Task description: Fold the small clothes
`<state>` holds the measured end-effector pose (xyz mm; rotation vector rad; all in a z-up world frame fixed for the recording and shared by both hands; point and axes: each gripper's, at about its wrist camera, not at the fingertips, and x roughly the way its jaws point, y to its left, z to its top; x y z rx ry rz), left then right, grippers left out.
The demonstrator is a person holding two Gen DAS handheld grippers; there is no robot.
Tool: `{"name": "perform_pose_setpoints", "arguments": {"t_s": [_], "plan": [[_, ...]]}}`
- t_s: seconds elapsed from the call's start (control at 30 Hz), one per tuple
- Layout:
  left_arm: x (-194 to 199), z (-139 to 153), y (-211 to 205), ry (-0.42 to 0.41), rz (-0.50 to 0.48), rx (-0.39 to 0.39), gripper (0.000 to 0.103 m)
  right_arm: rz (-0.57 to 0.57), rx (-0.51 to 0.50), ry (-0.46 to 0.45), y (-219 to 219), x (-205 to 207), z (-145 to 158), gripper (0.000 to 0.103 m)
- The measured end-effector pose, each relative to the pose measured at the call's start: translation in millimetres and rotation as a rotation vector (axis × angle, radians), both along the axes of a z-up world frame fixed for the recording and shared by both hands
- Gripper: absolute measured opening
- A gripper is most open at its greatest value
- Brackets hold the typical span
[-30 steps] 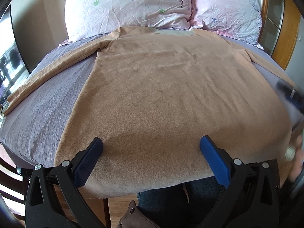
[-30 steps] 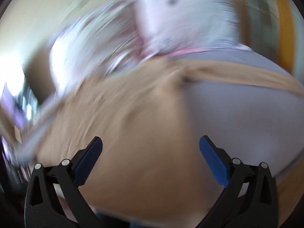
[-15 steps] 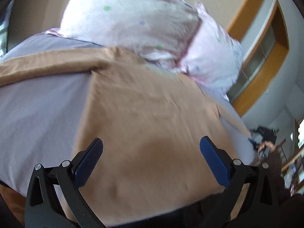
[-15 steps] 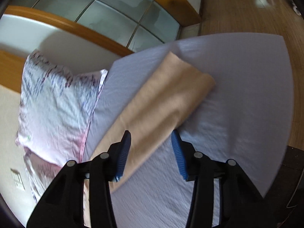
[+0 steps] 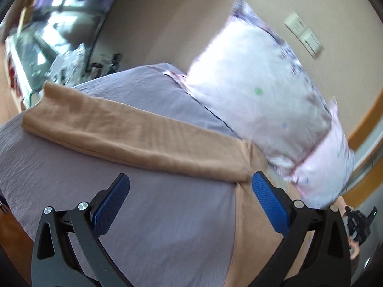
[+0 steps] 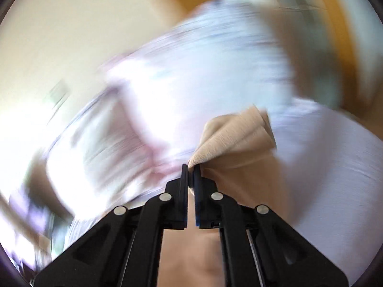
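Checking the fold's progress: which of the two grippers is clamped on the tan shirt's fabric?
The right gripper: its blue pads are shut on a bunched tan shirt sleeve. The left gripper hangs wide open above the other sleeve.

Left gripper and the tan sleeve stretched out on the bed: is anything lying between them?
Nothing visible. The left gripper stands open over bare purple sheet, and the tan sleeve lies flat just beyond its fingers, uncovered. The pillow sits behind the sleeve, not in the path.

Matt tan knit sleeve (image 5: 134, 131), crinkled bedsheet (image 5: 167, 227)
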<state>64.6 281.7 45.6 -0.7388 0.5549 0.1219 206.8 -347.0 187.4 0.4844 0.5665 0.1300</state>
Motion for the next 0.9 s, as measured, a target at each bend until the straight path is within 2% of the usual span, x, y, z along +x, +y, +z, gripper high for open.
{"name": "perform_pose_setpoints", "arguments": {"t_s": [0.07,0.1,0.2,0.23,0.3,0.37,0.43,0.5,0.53,0.57,0.67,0.77,0.8,0.83,0.87,0.9], "plan": [[-2.8,-6.5,17.0,-0.006,0.034,-0.079,0.102,0.218,-0.033,0.02,87.8,27.8,-6.5,0.004],[-7.3,-8.3,21.1,-0.001,0.045,-0.098,0.102,0.291,-0.045,0.04,118.0,35.8,-14.2,0.004],[-9.4,-13.8,33.6,0.026,0.09,-0.114,0.102,0.582,-0.13,0.216,232.6,52.6,-70.8,0.009],[-10.9,-16.2,39.1,0.037,0.108,-0.12,0.102,0.655,-0.14,0.276,254.7,53.2,-86.5,0.013],[-15.3,-21.5,49.4,0.048,0.134,-0.149,0.1,0.729,-0.147,0.327,277.1,40.1,-103.1,0.024],[-21.0,-26.6,61.1,0.054,0.161,-0.178,0.095,0.698,-0.141,0.267,266.1,31.1,-96.5,0.061],[-26.1,-32.0,72.7,0.061,0.193,-0.194,0.09,0.631,-0.114,0.211,246.2,33.4,-84.9,0.074],[-28.5,-41.0,86.9,0.075,0.235,-0.246,0.085,0.58,-0.066,0.196,218.0,26.3,-77.0,0.075],[-29.8,-42.5,91.6,0.077,0.256,-0.26,0.079,0.563,-0.047,0.199,204.1,28.6,-76.2,0.076],[-30.9,-43.3,95.6,0.075,0.274,-0.272,0.079,0.545,-0.033,0.201,192.4,29.8,-76.4,0.077],[-34.7,-46.4,113.0,0.072,0.351,-0.331,0.074,0.515,-0.019,0.206,178.0,30.3,-72.3,0.078],[-35.4,-50.7,124.7,0.08,0.392,-0.385,0.062,0.511,0.01,0.209,165.0,20.3,-71.3,0.079],[-36.7,-53.7,129.8,0.078,0.41,-0.41,0.053,0.514,0.021,0.207,159.6,15.6,-72.2,0.079],[-38.1,-57.5,135.1,0.079,0.431,-0.427,0.038,0.516,0.029,0.206,157.6,14.6,-73.2,0.08],[-37.6,-60.0,138.2,0.085,0.444,-0.431,0.028,0.516,0.034,0.204,154.6,13.5,-73.8,0.081],[-35.9,-63.8,142.5,0.104,0.451,-0.429,0.011,0.515,0.036,0.199,151.7,11.9,-71.3,0.081]]}}
